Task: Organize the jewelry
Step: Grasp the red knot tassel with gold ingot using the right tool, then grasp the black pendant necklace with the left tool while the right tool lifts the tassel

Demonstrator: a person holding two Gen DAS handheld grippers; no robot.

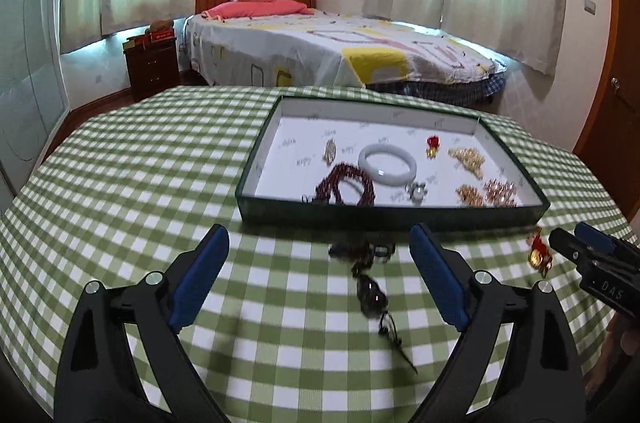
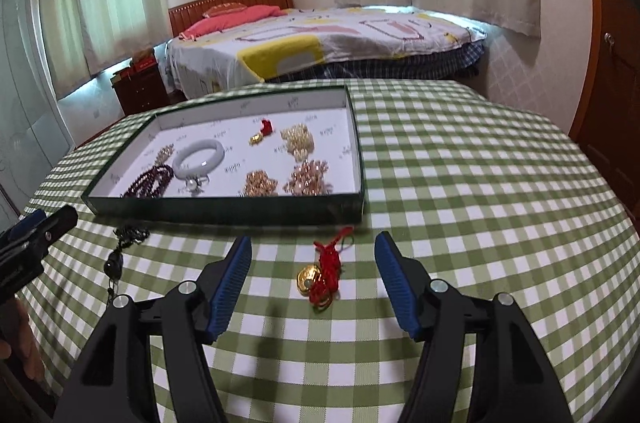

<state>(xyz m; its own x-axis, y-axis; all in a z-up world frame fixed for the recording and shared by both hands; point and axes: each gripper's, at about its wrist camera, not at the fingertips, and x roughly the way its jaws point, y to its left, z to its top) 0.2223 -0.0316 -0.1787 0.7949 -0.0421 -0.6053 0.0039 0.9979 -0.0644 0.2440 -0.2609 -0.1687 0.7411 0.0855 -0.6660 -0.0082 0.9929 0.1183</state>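
Note:
A dark green tray [image 1: 256,159] [image 2: 224,211] with a white floor holds a white bangle [image 1: 387,159] [image 2: 199,152], dark red beads [image 1: 346,185] [image 2: 148,179], gold pieces and a red-and-gold charm [image 1: 432,145] [image 2: 262,131]. A dark pendant on a black cord [image 1: 370,293] [image 2: 114,265] lies on the cloth between my open left gripper's [image 1: 320,237] fingers. A red-corded gold charm [image 2: 320,277] [image 1: 538,251] lies between my open right gripper's [image 2: 314,243] fingers. Both grippers are empty.
The round table wears a green checked cloth [image 1: 120,159] [image 2: 480,163]. A bed [image 1: 320,43] and a dark nightstand [image 1: 152,67] stand behind the table. A wooden door [image 1: 616,103] is on the right.

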